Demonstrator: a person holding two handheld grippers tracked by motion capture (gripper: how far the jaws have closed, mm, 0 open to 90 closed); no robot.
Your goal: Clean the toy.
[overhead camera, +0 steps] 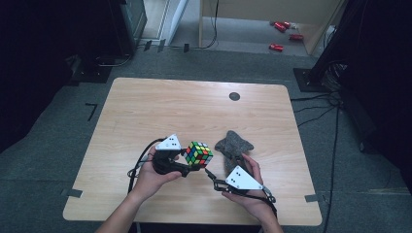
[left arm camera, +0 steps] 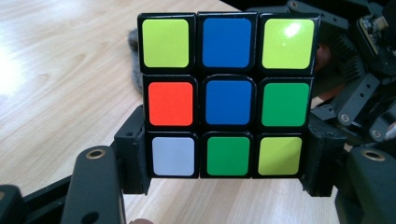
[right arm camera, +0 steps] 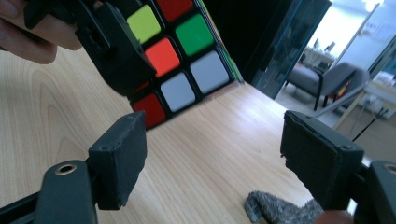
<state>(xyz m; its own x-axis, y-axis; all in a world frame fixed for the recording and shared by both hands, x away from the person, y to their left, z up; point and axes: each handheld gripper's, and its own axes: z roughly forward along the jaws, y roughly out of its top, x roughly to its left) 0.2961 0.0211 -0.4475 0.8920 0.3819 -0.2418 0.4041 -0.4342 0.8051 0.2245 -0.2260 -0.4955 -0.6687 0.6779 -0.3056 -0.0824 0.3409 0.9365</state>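
Observation:
A scrambled Rubik's cube [overhead camera: 198, 154] is held just above the wooden table [overhead camera: 160, 107], near its front middle. My left gripper [overhead camera: 188, 164] is shut on it; in the left gripper view the cube [left arm camera: 227, 95] sits between the two black jaws, gripped by its bottom row. My right gripper [overhead camera: 212, 177] stands open just right of the cube, jaws wide apart with nothing between them. In the right gripper view the cube [right arm camera: 180, 60] hangs ahead at upper left, beyond my right gripper [right arm camera: 212, 163]. A grey cloth [overhead camera: 233, 144] lies crumpled right of the cube.
A small dark round hole [overhead camera: 234, 96] sits in the table's far right part. Red cans [overhead camera: 282, 36] lie on the floor beyond the table. Cables [overhead camera: 318, 109] trail off the right side. The grey cloth [right arm camera: 280, 207] lies low between my right jaws.

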